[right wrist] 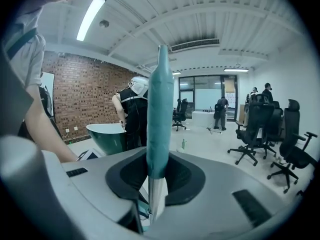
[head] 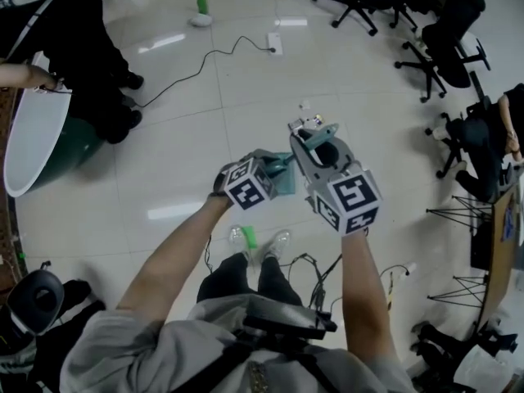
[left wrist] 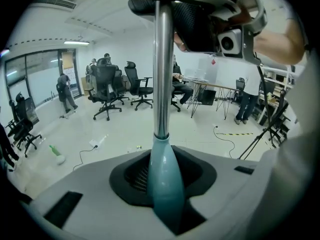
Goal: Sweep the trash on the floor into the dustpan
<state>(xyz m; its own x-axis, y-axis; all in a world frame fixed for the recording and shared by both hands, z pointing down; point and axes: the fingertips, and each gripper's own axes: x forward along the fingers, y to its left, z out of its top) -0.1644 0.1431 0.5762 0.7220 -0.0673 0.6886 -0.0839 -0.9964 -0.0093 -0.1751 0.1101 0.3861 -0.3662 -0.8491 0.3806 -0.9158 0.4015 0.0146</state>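
Note:
My left gripper is shut on a handle made of a metal pole with a teal cone at its foot. The pole rises out of the jaws and ends under my other hand. In the head view a teal dustpan sits right beside this gripper. My right gripper is shut on a teal grip sleeve over a thin metal pole, which stands upright between its jaws. Small pale scraps of trash lie on the white tiles just beyond both grippers. What hangs at the lower end of the right pole is hidden.
A power strip with a black cable lies farther out, and a green bottle beyond it. Office chairs crowd the upper right. A green and white tub and a person in black are at the left. Tripods stand at the right.

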